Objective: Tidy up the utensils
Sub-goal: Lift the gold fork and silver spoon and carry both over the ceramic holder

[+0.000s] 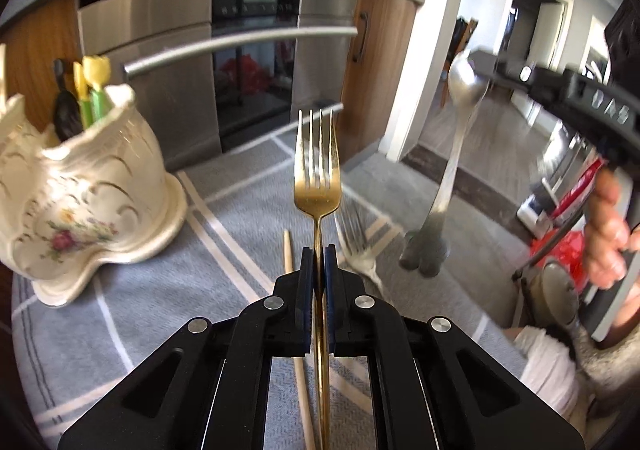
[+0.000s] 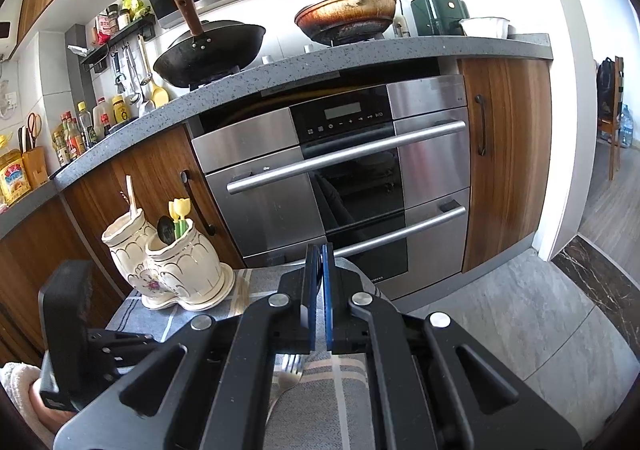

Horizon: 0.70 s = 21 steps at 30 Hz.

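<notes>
My left gripper (image 1: 319, 250) is shut on the neck of a gold fork (image 1: 317, 169), which stands tines up over the grey checked cloth (image 1: 160, 310). My right gripper (image 1: 478, 63) is up at the right, shut on a silver spoon (image 1: 460, 89) near its bowl; the dark handle end hangs down. In the right wrist view the jaws (image 2: 318, 256) are pressed together, with the spoon showing only as a dark edge. A cream two-pocket ceramic holder (image 1: 80, 185) (image 2: 180, 270) at the left holds a black spoon and yellow-green utensils. A silver fork (image 1: 356, 242) (image 2: 290, 370) and a wooden chopstick (image 1: 288, 262) lie on the cloth.
A steel oven (image 2: 352, 177) with bar handles and wooden cabinets (image 2: 504, 161) stand behind the cloth. Two woks (image 2: 212, 45) sit on the grey counter above. A person's hand (image 1: 608, 226) holds the right gripper's grip. Tiled floor (image 2: 520, 314) lies to the right.
</notes>
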Motion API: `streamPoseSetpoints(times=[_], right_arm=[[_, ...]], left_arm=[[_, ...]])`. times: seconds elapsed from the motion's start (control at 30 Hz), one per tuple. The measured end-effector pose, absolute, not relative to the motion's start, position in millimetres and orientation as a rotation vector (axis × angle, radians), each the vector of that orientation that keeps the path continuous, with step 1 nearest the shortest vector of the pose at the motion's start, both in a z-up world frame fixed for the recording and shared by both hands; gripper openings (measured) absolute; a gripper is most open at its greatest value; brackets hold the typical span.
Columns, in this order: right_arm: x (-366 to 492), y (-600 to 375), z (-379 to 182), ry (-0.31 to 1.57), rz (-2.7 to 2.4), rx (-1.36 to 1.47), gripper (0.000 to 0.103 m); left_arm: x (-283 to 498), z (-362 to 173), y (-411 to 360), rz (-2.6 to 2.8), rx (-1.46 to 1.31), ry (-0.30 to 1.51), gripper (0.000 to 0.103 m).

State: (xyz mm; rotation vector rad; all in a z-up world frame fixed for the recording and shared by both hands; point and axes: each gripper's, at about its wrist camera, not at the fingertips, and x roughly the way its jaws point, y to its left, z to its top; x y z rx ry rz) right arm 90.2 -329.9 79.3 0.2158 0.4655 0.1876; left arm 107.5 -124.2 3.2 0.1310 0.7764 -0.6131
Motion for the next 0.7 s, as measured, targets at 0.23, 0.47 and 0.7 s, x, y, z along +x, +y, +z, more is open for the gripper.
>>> streamPoseSetpoints(times=[0.23, 0.47, 0.7], right_arm=[[93.8, -308.4, 89.3, 0.458, 0.217, 0.176, 0.002], [104.7, -283.1, 103.8, 0.435, 0.259, 0.145, 0.002], [127.4, -249.7, 130.2, 0.397, 0.316, 0.127, 0.002]], left_arm=[[95.3, 40.8, -92.8, -0.589, 0.066, 0.674, 0.006], [89.2, 79.8, -49.6, -0.530, -0.016, 0.567, 0.006], [88.8, 133.1, -4.3, -0.471, -0.067, 0.445, 0.006]])
